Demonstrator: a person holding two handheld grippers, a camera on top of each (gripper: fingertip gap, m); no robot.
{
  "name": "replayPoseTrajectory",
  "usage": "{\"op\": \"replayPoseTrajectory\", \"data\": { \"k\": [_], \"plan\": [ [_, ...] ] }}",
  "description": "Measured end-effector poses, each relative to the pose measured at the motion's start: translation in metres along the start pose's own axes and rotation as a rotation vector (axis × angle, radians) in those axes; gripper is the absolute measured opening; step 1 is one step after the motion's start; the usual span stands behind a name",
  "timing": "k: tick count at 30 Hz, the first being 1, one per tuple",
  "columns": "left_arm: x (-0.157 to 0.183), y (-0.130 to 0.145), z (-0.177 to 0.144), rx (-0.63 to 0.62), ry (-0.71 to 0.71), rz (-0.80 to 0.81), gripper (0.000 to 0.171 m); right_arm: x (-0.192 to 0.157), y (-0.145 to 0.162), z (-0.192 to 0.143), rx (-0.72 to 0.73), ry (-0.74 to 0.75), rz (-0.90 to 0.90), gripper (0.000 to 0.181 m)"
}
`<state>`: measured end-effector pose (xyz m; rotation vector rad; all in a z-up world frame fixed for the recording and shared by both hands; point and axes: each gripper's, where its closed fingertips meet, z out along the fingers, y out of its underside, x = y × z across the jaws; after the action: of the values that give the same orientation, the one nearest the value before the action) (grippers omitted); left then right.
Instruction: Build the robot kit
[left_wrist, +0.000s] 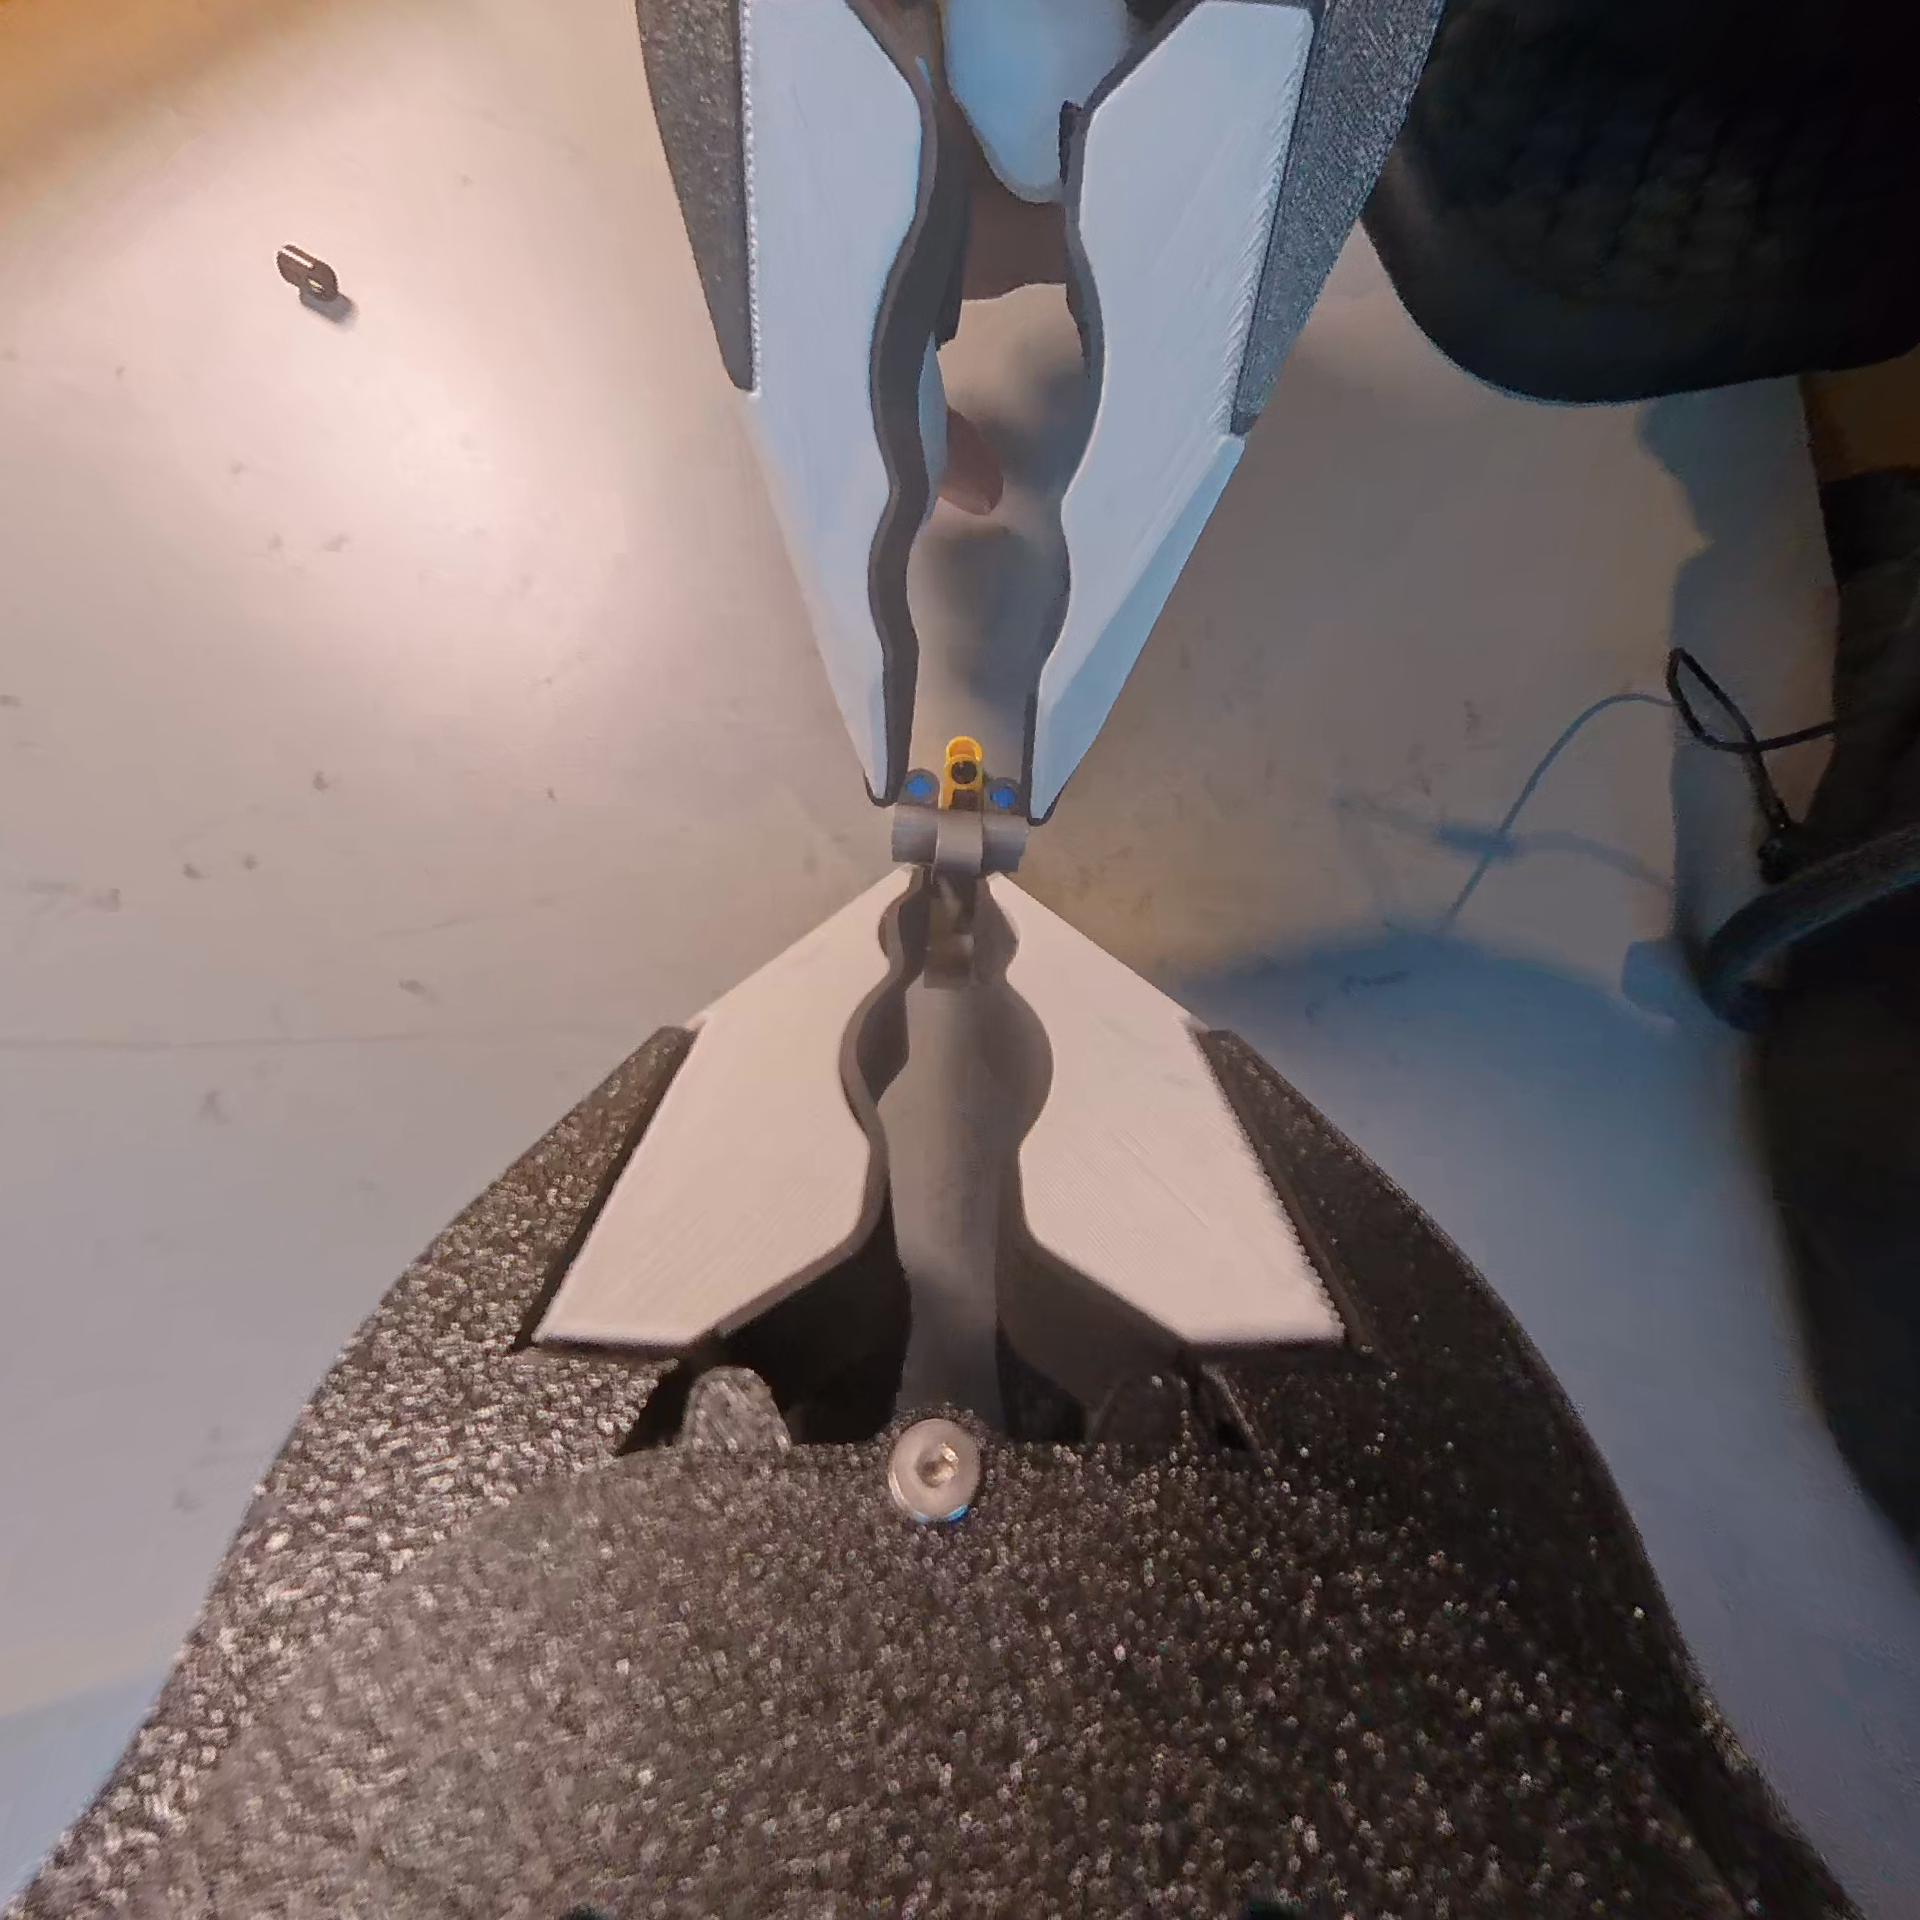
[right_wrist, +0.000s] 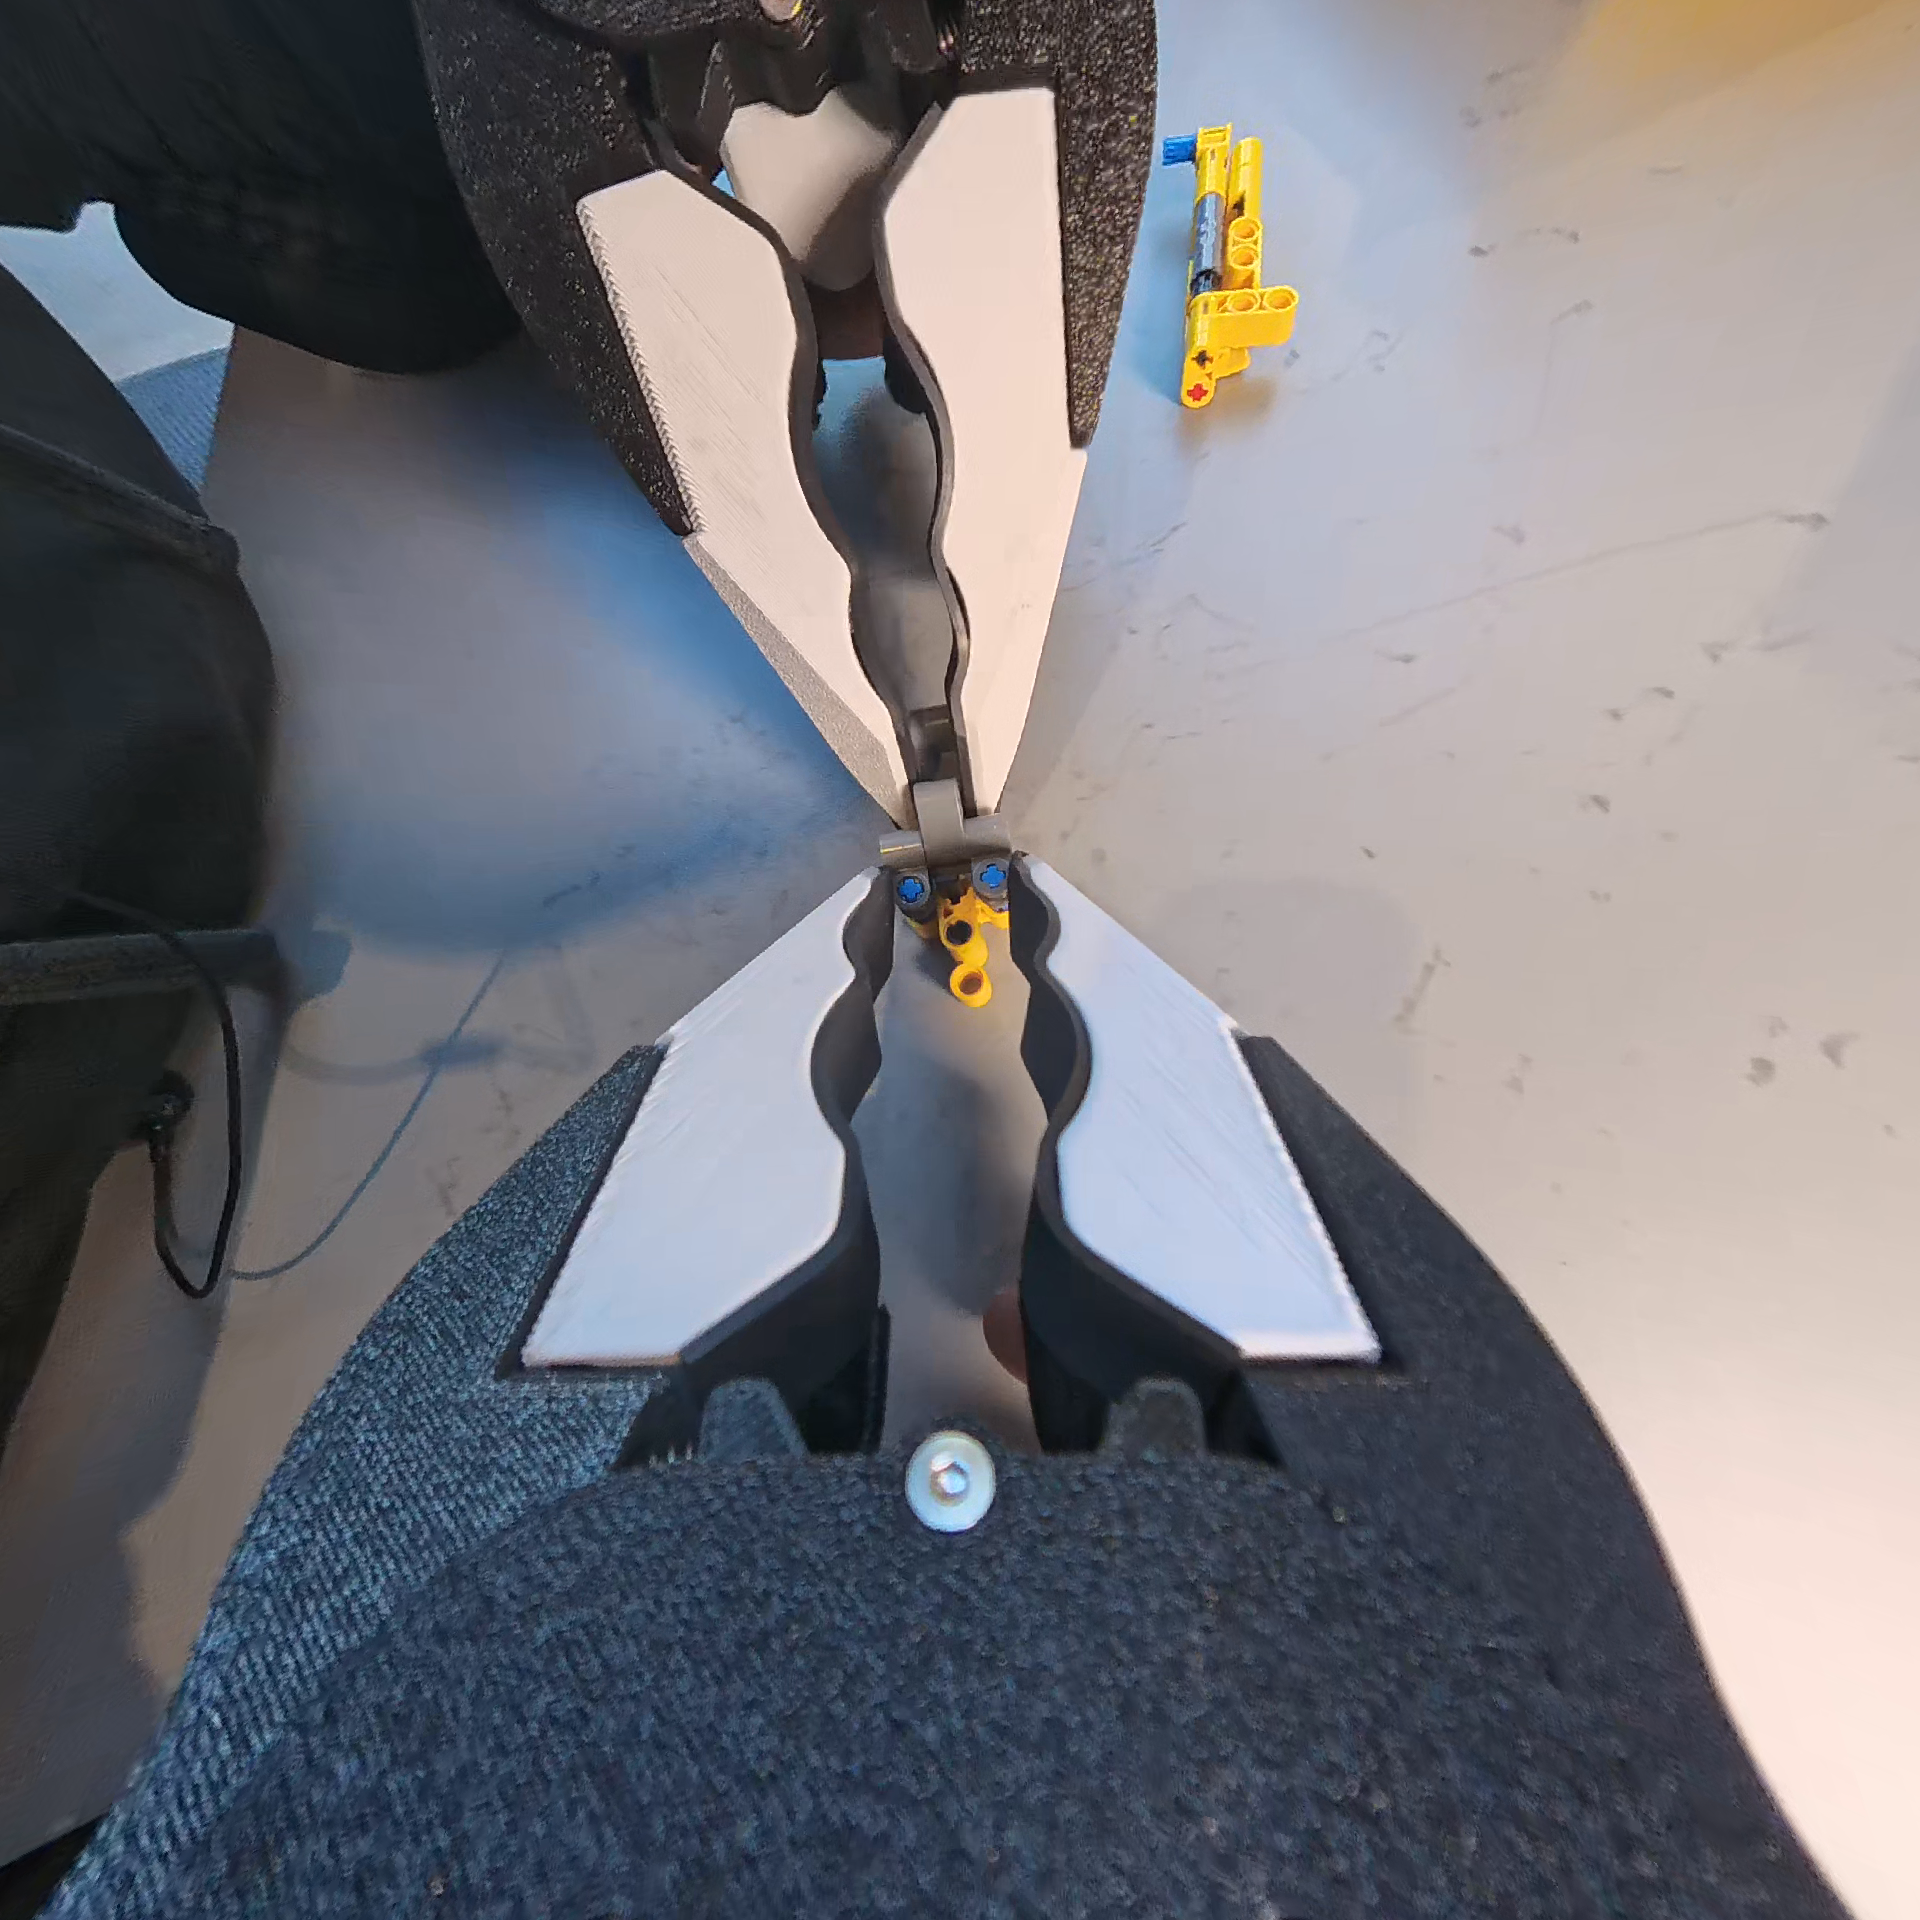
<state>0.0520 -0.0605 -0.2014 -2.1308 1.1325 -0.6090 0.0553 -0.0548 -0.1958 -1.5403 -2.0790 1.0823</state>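
Small dark piece (left_wrist: 309, 278) near bench's (left_wrist: 416, 675) far left edge: too small to ID. Grey part's (left_wrist: 954, 847) lower stem hidden btwn left gripper's (left_wrist: 951, 883) fingertips. Dark fabric cut off at pic edges.

Warm glare toward ten o'clock in left view, bluish shadows at three, fisheye bending at edges, foreground slightly blurred.

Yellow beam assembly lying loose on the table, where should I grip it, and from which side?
Grip the yellow beam assembly mid-length, from above, closing across its narrow width. It lies flat on the table, and the crosspiece end is wider.
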Motion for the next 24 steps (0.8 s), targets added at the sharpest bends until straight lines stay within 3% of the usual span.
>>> {"op": "replayPoseTrajectory", "data": {
  "k": [4,16,19,21,24],
  "plan": [
    [-0.001,0.003,0.004,-0.013,0.023,-0.056,0.007,0.002,0.001,0.001,-0.007,-0.014,0.015,0.023],
    [0.000,0.005,0.008,-0.037,0.010,-0.023,0.007,0.001,0.008,0.003,-0.033,-0.019,0.037,0.023],
    [0.003,0.004,0.007,-0.017,0.047,-0.051,0.007,0.002,0.010,0.001,-0.027,-0.003,-0.007,0.024],
    [0.002,0.003,0.003,0.004,0.059,-0.070,0.007,0.000,0.009,-0.003,-0.014,-0.010,-0.024,0.036],
    [0.007,-0.005,-0.007,0.078,0.155,-0.179,0.007,-0.001,0.002,-0.010,0.030,0.016,-0.110,0.039]
  ]
}}
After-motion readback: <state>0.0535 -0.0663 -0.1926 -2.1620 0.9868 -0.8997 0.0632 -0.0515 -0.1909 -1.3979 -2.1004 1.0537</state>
